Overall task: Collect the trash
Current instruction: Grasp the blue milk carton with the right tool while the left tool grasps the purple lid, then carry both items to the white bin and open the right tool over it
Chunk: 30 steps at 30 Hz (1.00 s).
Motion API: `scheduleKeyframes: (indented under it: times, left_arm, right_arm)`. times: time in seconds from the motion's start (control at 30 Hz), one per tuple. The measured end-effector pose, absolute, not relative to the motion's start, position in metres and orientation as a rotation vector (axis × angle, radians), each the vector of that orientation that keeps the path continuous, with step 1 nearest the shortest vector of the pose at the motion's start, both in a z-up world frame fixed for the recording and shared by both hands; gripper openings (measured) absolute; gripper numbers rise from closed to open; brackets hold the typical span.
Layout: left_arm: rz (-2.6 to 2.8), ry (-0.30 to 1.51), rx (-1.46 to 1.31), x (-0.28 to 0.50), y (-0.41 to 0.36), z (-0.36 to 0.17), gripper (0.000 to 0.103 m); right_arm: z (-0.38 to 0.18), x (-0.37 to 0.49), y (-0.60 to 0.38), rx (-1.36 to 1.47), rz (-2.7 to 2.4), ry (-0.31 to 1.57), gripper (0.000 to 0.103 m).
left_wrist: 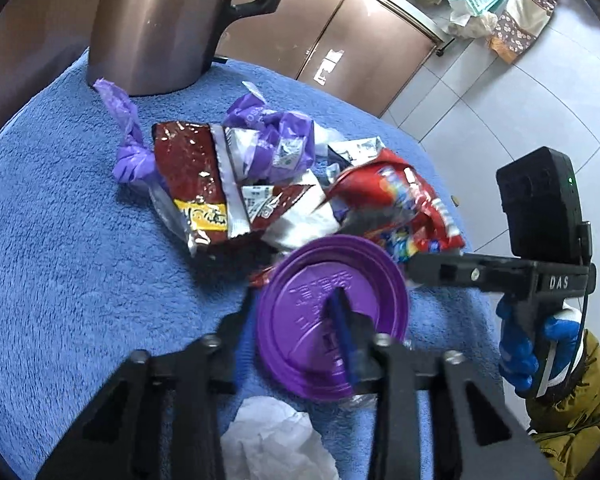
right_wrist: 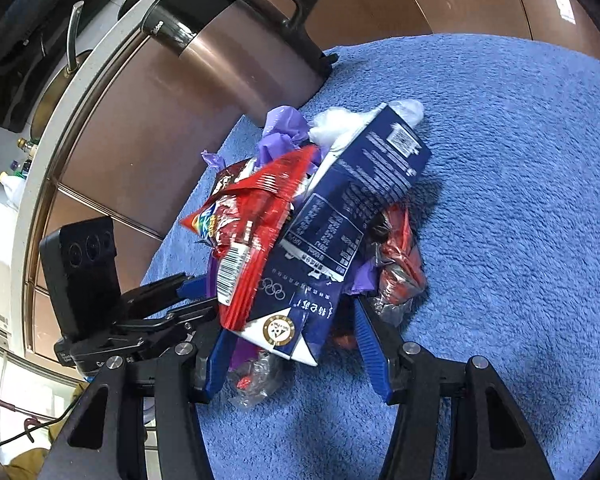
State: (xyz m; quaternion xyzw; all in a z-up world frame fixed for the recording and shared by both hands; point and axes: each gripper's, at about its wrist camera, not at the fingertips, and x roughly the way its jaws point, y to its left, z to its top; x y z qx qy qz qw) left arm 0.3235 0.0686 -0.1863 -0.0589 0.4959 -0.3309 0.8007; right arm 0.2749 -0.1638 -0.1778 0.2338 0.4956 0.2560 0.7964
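A heap of trash lies on a blue towel: a dark red snack bag, a red candy bag, purple plastic and a flattened blue carton. My left gripper has its fingers on either side of a purple cup lid; one blue pad lies over the lid. My right gripper is open, its blue fingers on either side of the carton's near end and the red candy bag.
A brown metal kettle stands at the towel's far edge. A crumpled white tissue lies under my left gripper. Brown cabinets and a tiled floor lie beyond the table's edge.
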Motion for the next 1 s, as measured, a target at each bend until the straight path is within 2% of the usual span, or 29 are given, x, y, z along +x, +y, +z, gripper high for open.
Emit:
scheduleKeyframes:
  times: [0.07, 0.1, 0.2, 0.37, 0.57, 0.77, 1.0]
  left_arm:
    - [-0.695, 1.059, -0.131, 0.322, 0.074, -0.185, 0.014]
    - [-0.689, 1.055, -0.134, 0.321, 0.076, -0.184, 0.012]
    - [-0.668, 1.037, -0.142, 0.315, 0.081, -0.176, 0.006]
    - [-0.637, 0.986, -0.097, 0.295, 0.077, -0.158, 0.005]
    - [-0.571, 0.948, -0.078, 0.275, 0.082, -0.142, 0.004]
    - [-0.51, 0.94, -0.124, 0.26, 0.1, -0.133, 0.004]
    - [-0.477, 0.914, -0.144, 0.238, 0.115, -0.118, 0.004]
  right_arm:
    - [-0.175, 0.273, -0.171, 0.516, 0.542, 1.048, 0.044]
    - [-0.172, 0.271, -0.174, 0.518, 0.539, 1.038, 0.039]
    - [-0.161, 0.264, -0.179, 0.487, 0.524, 1.012, 0.037]
    - [-0.138, 0.246, -0.174, 0.363, 0.496, 0.957, 0.034]
    - [-0.11, 0.205, -0.154, 0.035, 0.403, 0.882, 0.034]
    - [-0.134, 0.184, -0.168, -0.072, 0.356, 0.956, 0.034]
    - [-0.156, 0.168, -0.183, -0.04, 0.383, 1.005, 0.035]
